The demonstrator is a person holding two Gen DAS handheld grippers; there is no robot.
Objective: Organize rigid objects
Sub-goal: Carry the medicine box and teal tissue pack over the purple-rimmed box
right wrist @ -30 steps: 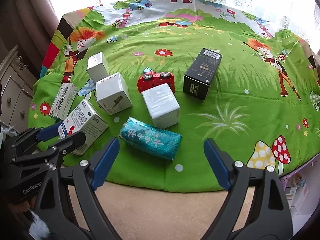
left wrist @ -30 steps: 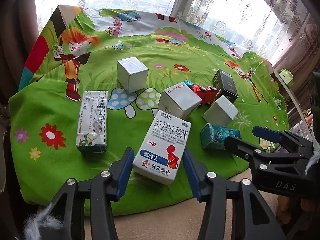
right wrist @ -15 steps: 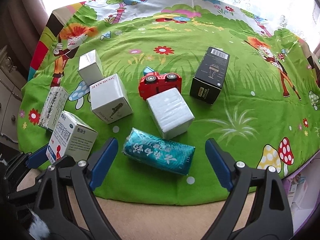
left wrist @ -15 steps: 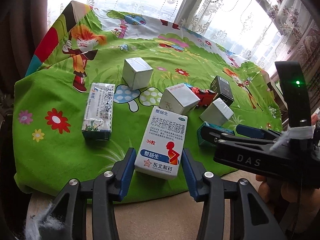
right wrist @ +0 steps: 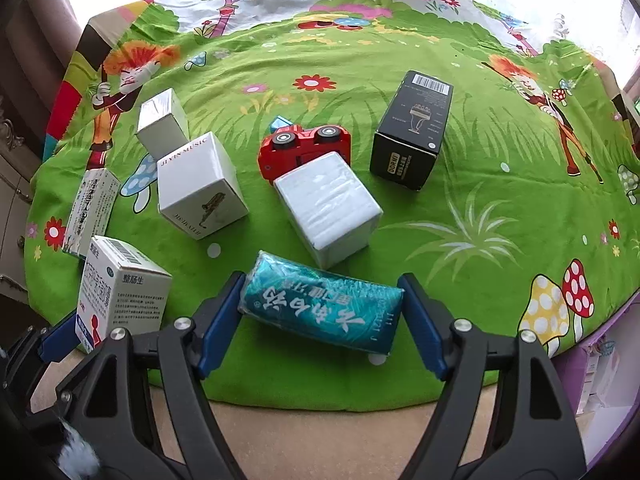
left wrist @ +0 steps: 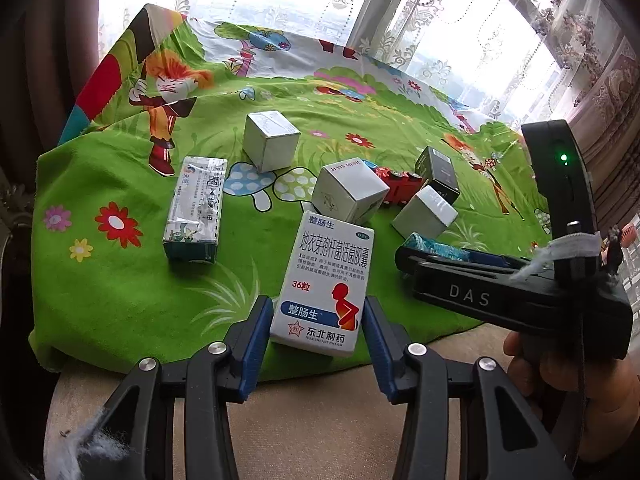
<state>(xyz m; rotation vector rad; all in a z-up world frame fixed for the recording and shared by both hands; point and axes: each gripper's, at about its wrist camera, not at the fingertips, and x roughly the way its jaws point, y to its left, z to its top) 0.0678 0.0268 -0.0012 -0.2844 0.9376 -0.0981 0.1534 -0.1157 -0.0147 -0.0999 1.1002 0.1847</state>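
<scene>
1. Straddling the white cardboard medicine box with the red figure (left wrist: 326,286), my left claw (left wrist: 316,334) has its blue pads at both sides; whether they press I cannot tell.
2. My right claw (right wrist: 322,316) is closing around the teal plastic-wrapped tissue pack (right wrist: 320,306), taken across its length, pads not yet pressing.
3. Both lie at the near edge of the green cartoon-printed cloth (right wrist: 500,184), probably first to be tidied.

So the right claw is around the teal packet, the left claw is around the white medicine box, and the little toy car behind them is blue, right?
Nearly. The toy car is red, as the right wrist view shows plainly. The rest holds: the teal packet lies between the closing jaws of the right claw, and the white medicine box stands between the jaws of the left claw.
</scene>
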